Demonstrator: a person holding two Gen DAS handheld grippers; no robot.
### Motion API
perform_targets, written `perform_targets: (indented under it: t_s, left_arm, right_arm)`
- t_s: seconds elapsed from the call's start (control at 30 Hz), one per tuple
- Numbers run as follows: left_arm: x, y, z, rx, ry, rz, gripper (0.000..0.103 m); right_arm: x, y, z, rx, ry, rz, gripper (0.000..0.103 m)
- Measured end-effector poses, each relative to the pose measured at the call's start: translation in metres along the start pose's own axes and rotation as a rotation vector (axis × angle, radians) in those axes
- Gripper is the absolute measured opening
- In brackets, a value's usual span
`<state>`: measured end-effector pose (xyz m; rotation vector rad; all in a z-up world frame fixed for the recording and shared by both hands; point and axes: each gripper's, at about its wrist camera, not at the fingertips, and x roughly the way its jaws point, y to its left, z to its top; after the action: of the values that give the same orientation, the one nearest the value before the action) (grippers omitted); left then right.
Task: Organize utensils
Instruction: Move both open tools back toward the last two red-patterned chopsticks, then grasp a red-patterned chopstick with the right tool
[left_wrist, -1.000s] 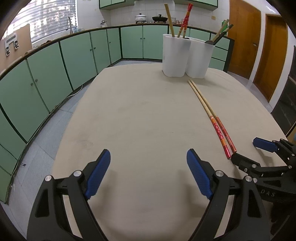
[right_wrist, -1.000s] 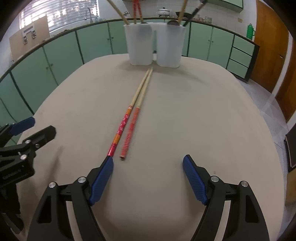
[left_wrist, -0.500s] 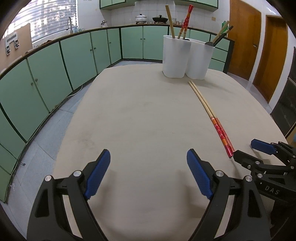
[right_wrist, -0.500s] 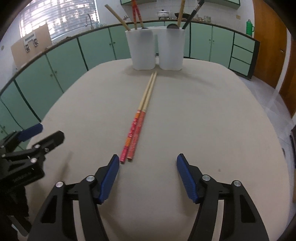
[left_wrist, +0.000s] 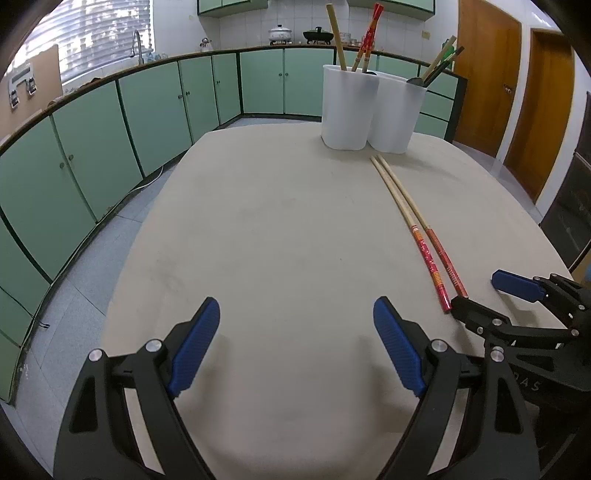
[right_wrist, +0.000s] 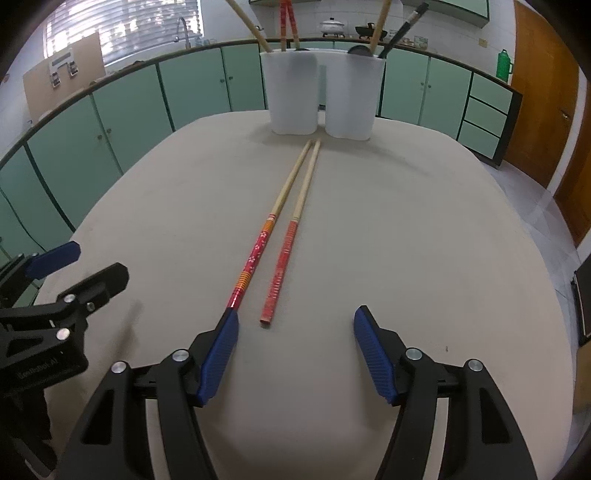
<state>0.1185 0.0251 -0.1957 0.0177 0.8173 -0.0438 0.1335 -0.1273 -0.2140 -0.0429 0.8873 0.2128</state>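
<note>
Right now the right gripper (right_wrist: 293, 347) gapes over bare table (right_wrist: 424, 240) near its front edge, gripping nothing, with two chopsticks (right_wrist: 284, 236) just ahead, their red ends almost at its left finger. They point toward two white cups (right_wrist: 321, 96) at the far edge. Beside it, the left gripper (left_wrist: 295, 343) hovers, released and empty.

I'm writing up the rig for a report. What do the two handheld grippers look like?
Both the left gripper and right gripper are matte black, angular frames with cut-out openings and silver screw heads. Their fingers carry ribbed blue pads. Faint lettering marks the bodies. No cables, hands or sleeves show.
</note>
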Motion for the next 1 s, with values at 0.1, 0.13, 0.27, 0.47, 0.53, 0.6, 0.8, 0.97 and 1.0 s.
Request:
perform_targets:
  t_s: [0.1, 0.13, 0.27, 0.47, 0.53, 0.6, 0.8, 0.97, 1.0]
  left_arm:
    - [0.001, 0.000, 0.000, -0.002, 0.001, 0.001, 0.083]
    - [0.001, 0.000, 0.000, -0.004, 0.001, 0.001, 0.083]
    - [0.002, -0.001, 0.000, -0.007, 0.002, -0.001, 0.083]
    - [0.003, -0.006, 0.000, 0.000, 0.004, -0.009, 0.083]
    - [0.003, -0.009, 0.001, 0.003, 0.004, -0.014, 0.083]
    - [0.002, -0.013, 0.000, 0.009, 0.003, -0.023, 0.083]
    - [0.003, -0.034, 0.002, 0.027, 0.001, -0.067, 0.083]
    - [0.007, -0.058, 0.002, 0.058, 0.011, -0.101, 0.081]
    - [0.008, -0.062, 0.002, 0.063, 0.013, -0.104, 0.080]
  right_arm:
    - [0.001, -0.001, 0.001, 0.007, -0.002, 0.000, 0.059]
    - [0.001, -0.001, 0.001, 0.009, -0.003, -0.001, 0.053]
    - [0.000, -0.001, 0.000, 0.009, -0.009, 0.010, 0.029]
    - [0.000, -0.005, 0.000, 0.021, -0.011, 0.045, 0.007]
    - [-0.002, -0.009, -0.001, 0.037, -0.015, 0.041, 0.006]
    - [-0.005, -0.013, -0.003, 0.049, -0.018, 0.034, 0.006]
    - [-0.018, -0.038, -0.012, 0.095, -0.036, 0.013, 0.006]
    - [-0.023, -0.055, -0.017, 0.124, -0.041, -0.006, 0.006]
    - [-0.023, -0.059, -0.018, 0.132, -0.042, -0.008, 0.006]
